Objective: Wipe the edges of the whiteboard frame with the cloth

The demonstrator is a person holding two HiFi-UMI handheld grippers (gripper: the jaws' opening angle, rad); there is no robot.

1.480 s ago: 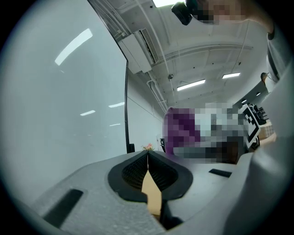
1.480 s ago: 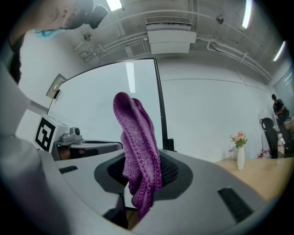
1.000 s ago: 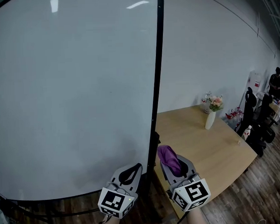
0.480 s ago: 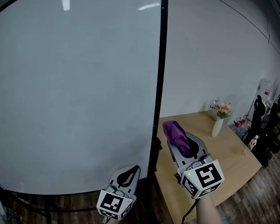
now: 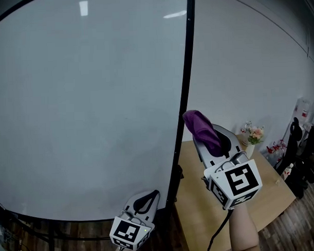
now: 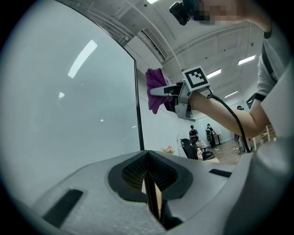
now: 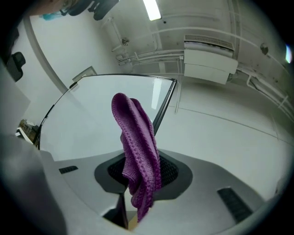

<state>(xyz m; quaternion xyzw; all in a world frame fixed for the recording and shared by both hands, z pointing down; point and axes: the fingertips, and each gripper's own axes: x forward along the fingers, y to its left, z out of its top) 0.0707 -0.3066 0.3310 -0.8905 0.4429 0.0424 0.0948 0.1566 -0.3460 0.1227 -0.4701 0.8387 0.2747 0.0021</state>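
Presently, right tongs (image 7: 140, 178): shut on a fold of the purple cloth (image 7: 135, 137), raised high and aimed at the board.
Left tongs (image 6: 149, 180): jaws pressed together on nothing, held low and near, below the board's bottom edge.
Cloth position: just right of the black right-hand edge of the whiteboard frame (image 5: 185, 95); the left gripper view shows a gap, so not yet touching.
Slip risk: only a small bunch looks pinched and the rest hangs loose, so drag along the frame could pull it free.
Scrape risk: if the loose end folds away, bare tongs could rub the frame or the whiteboard (image 5: 84, 109).
Push risk: hard sideways pressure might shift the board.
Table (image 5: 211, 218): right of the frame, with a vase (image 5: 250, 148) at its far side, well apart.
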